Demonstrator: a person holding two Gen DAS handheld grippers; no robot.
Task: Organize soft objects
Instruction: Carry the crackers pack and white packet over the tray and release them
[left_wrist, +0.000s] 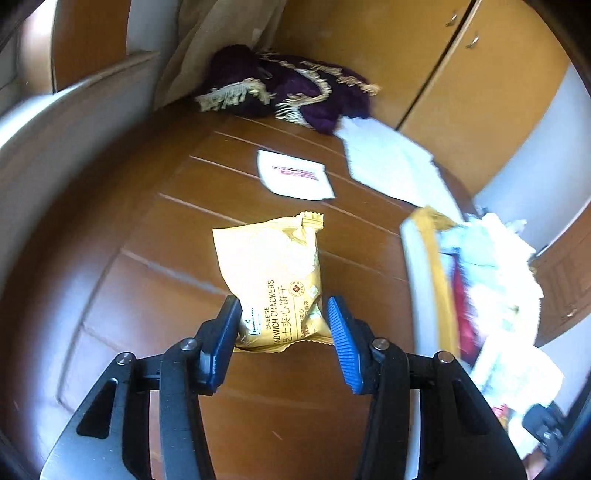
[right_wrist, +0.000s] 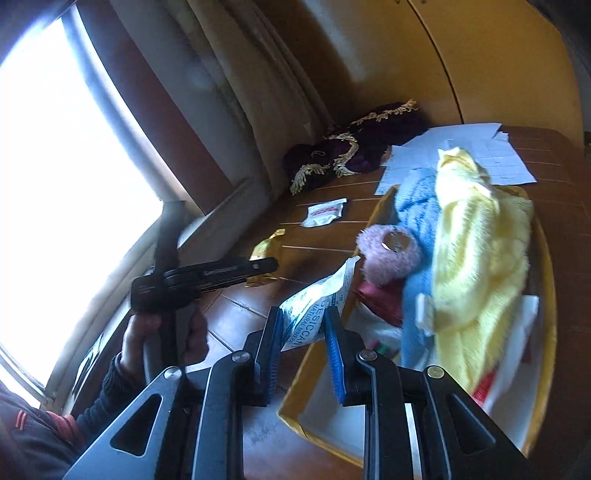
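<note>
A yellow cheese sandwich cracker packet (left_wrist: 269, 266) sits between the blue pads of my left gripper (left_wrist: 283, 302), which is shut on its lower end just above the brown wooden table (left_wrist: 155, 240). The right wrist view shows that left gripper (right_wrist: 271, 264) from the side, gold packet (right_wrist: 264, 249) at its tip. My right gripper (right_wrist: 303, 314) is shut on a white desiccant packet (right_wrist: 317, 299) with blue print, at the near left edge of a yellow-rimmed box (right_wrist: 295, 406). Inside the box lie a yellow fluffy cloth (right_wrist: 476, 258), a blue knit (right_wrist: 417, 210) and a pink fluffy ball (right_wrist: 388, 254).
A small white sachet (left_wrist: 295, 175) (right_wrist: 325, 212) lies mid-table. A purple cloth with gold fringe (left_wrist: 288, 85) (right_wrist: 354, 147) is bunched at the far edge by a curtain (right_wrist: 236, 92). Loose papers (left_wrist: 391, 162) (right_wrist: 461, 155) lie beyond the box (left_wrist: 424, 258). A person's hand (right_wrist: 162, 339) holds the left gripper.
</note>
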